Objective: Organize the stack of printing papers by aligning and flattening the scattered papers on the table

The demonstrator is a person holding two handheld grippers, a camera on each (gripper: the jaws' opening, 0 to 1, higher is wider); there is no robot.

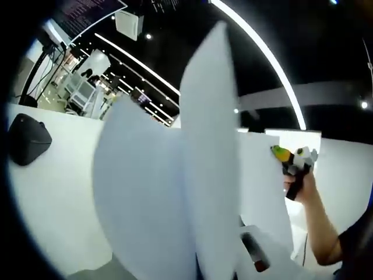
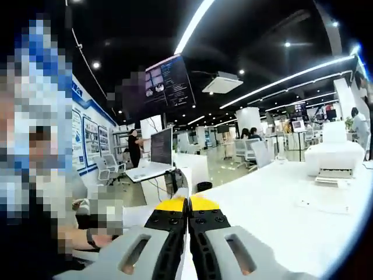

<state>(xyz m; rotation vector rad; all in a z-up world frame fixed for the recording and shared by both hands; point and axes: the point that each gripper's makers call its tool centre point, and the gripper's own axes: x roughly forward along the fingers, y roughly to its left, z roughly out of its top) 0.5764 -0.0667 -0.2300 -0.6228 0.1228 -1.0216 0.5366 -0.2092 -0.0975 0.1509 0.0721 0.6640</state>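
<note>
Several white printing papers [image 1: 175, 192] stand fanned upward from the bottom of the left gripper view, lifted off the white table [image 1: 52, 198]. They cover most of my left gripper [image 1: 252, 252], of which a dark and red part shows at the lower right; it looks shut on their lower edge. My right gripper [image 1: 289, 156], with its yellow-green tip, is held by a hand [image 1: 302, 188] at the right edge of the rear sheet. In the right gripper view its yellow-tipped jaws are pressed together [image 2: 187, 203] with a thin white sheet edge between them.
A dark rounded object [image 1: 26, 140] lies on the table at the left. A white printer [image 2: 335, 154] stands at the far right with a loose sheet [image 2: 323, 204] in front of it. Beyond are a laptop [image 2: 152, 158], a hanging screen [image 2: 169, 84] and office desks.
</note>
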